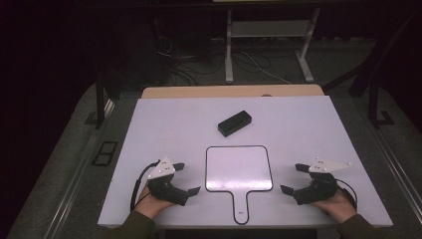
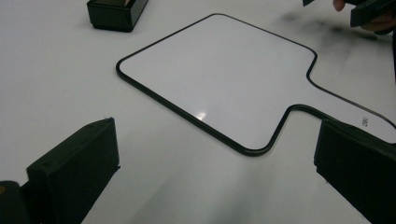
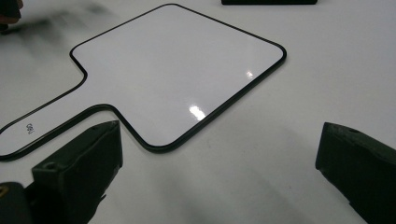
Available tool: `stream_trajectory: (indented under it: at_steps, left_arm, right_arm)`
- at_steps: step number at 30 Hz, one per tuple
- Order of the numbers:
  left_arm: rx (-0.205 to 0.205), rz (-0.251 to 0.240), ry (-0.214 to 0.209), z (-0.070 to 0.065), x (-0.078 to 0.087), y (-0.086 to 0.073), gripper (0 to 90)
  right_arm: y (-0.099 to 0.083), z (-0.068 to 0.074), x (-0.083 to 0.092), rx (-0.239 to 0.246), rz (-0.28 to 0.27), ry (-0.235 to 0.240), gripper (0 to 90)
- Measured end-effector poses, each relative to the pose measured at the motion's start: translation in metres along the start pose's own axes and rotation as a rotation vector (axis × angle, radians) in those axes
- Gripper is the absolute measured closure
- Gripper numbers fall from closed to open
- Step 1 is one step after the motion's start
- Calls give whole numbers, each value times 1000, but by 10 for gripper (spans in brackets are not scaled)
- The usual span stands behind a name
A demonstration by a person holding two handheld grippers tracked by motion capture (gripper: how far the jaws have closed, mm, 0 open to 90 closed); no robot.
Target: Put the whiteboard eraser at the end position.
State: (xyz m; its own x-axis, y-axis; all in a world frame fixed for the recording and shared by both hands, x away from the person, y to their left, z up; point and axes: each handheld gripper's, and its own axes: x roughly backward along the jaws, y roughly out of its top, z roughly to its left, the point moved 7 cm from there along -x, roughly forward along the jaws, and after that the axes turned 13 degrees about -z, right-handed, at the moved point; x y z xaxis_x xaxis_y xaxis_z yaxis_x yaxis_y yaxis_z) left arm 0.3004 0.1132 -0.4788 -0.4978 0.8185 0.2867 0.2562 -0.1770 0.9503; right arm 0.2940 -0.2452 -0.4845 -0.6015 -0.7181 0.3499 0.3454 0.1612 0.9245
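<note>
Whiteboard paddle [image 1: 239, 168]: lying flat on the white table [image 1: 308, 129], near our edge, handle pointing back toward us. We see it sitting right between the two grippers, touching neither.
Left gripper [image 1: 187, 178]: resting on the table just left of the paddle, jaws spread wide with nothing in them. In the left gripper view the paddle [image 2: 219, 79] sits ahead of our jaws, its handle running off toward the right jaw.
Right gripper [image 1: 292, 178]: same deal on the other side, jaws wide apart and empty, just right of the paddle. The right gripper view has the paddle [image 3: 173, 74] ahead and to the left.
Black eraser block [image 1: 234, 123]: further back on the table, beyond the paddle's far edge, well apart from both grippers.
</note>
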Motion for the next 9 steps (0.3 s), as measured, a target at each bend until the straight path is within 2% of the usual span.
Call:
stream_trajectory:
  at_steps: [9]
  left_arm:
    - [17,4,-1,1,0,-1,0]
  right_arm:
    - [0,0,0,0,2,-1,0]
